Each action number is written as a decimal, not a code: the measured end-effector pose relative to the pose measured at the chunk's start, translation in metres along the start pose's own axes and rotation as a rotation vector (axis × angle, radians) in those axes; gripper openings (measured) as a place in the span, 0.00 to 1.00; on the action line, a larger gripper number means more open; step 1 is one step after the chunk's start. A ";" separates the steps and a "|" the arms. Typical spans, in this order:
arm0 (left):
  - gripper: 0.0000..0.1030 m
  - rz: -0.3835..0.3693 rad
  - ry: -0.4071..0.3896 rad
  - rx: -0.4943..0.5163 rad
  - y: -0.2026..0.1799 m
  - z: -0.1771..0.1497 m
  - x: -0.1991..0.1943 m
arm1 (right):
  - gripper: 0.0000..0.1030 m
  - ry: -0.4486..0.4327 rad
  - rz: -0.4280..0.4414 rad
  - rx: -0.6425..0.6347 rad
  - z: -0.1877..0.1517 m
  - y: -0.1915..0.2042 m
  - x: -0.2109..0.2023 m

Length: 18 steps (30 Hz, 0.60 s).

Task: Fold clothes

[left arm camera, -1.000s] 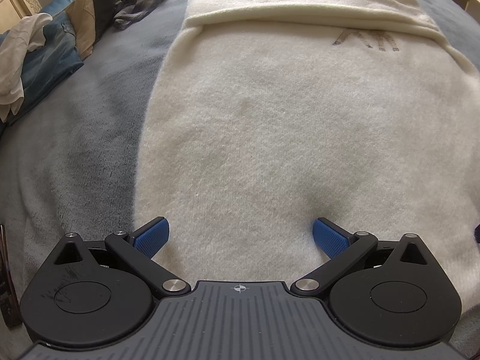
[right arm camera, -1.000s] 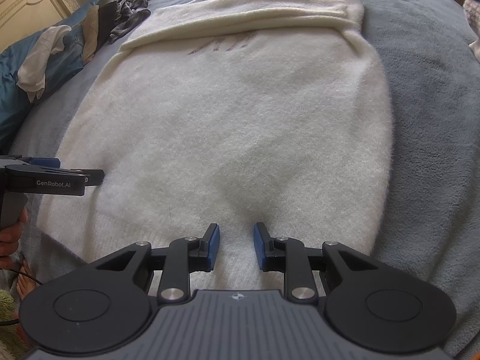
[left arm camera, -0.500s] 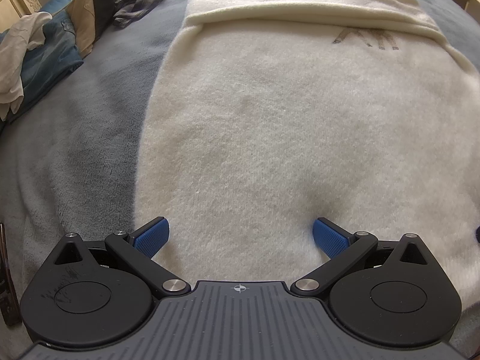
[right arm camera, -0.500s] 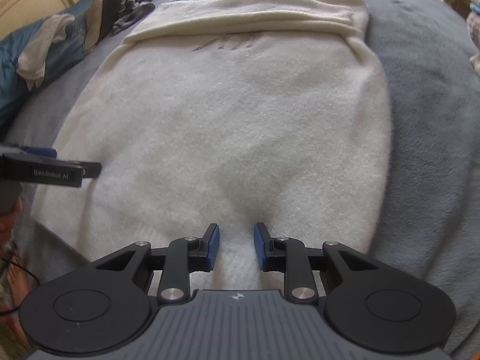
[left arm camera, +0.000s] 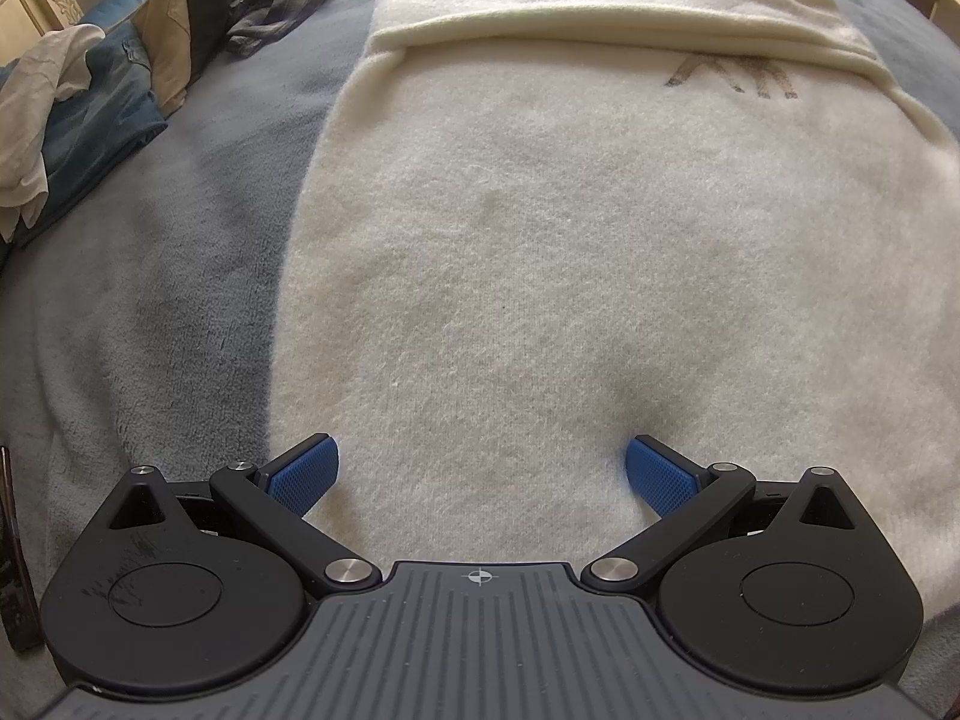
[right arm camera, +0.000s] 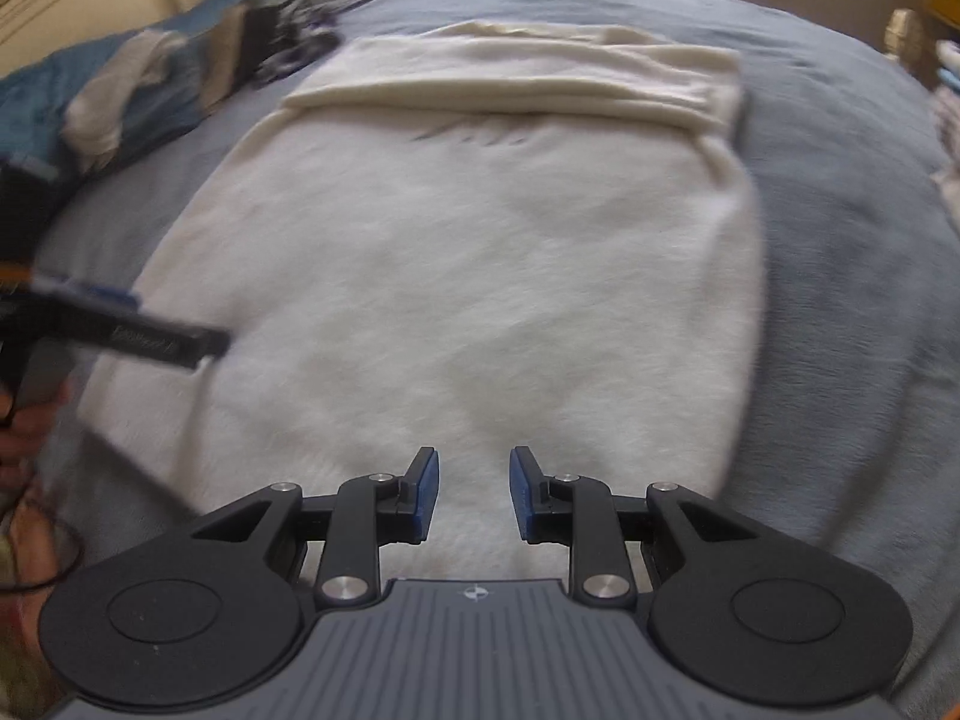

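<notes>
- Cream fleecy sweater (left arm camera: 540, 276): lies flat on the grey-blue plush bedspread (left arm camera: 150, 312), its far end already turned over into a thick folded band (left arm camera: 600, 18); a faint dark print (left arm camera: 732, 75) sits just below that band.
- Left gripper (left arm camera: 480, 471): jaws stand wide apart above the near hem, blue pads (left arm camera: 300, 474) clear of the cloth as far as the view shows; nothing is clamped.
- Right gripper (right arm camera: 474, 495): jaws stand narrowly apart over the same near edge, with fleece visible in the gap and no pinch evident.
- Step in hand, as judged: taking hold of the near hem at two points in order to carry it toward the folded band.
- Good practice: set each gripper near a corner of the hem, gather both layers of cloth between the pads, and close firmly before lifting.
- Good practice: raise both sides together and level, so that the fold line runs straight across.
- Risk: thick fleece may slip from a shallow pinch.
- Pile of other clothes (left arm camera: 90, 120): lies well apart, at the left edge of the bedspread.
</notes>
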<state>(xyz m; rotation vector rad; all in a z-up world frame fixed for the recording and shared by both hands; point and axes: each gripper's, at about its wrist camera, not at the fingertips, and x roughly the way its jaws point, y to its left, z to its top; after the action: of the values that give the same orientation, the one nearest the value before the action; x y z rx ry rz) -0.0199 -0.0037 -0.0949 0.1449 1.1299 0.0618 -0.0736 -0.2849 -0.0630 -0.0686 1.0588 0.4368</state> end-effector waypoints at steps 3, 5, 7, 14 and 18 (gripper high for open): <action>1.00 0.001 -0.002 0.002 0.000 0.000 0.000 | 0.26 0.030 0.018 -0.022 -0.002 0.005 0.006; 1.00 0.001 -0.003 0.002 0.000 0.000 0.000 | 0.26 0.052 0.023 -0.028 -0.004 0.007 0.009; 1.00 0.001 -0.003 0.001 -0.001 0.000 0.000 | 0.26 0.079 0.025 -0.037 -0.005 0.008 0.013; 1.00 0.000 0.000 -0.004 -0.001 0.001 0.001 | 0.33 0.109 0.036 -0.095 -0.010 0.017 0.016; 1.00 0.001 0.001 -0.004 -0.002 0.000 0.002 | 0.34 0.122 0.087 -0.123 -0.011 0.021 0.015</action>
<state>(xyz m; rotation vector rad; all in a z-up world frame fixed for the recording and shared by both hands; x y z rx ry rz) -0.0189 -0.0052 -0.0963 0.1414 1.1304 0.0649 -0.0843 -0.2639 -0.0778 -0.1599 1.1570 0.5823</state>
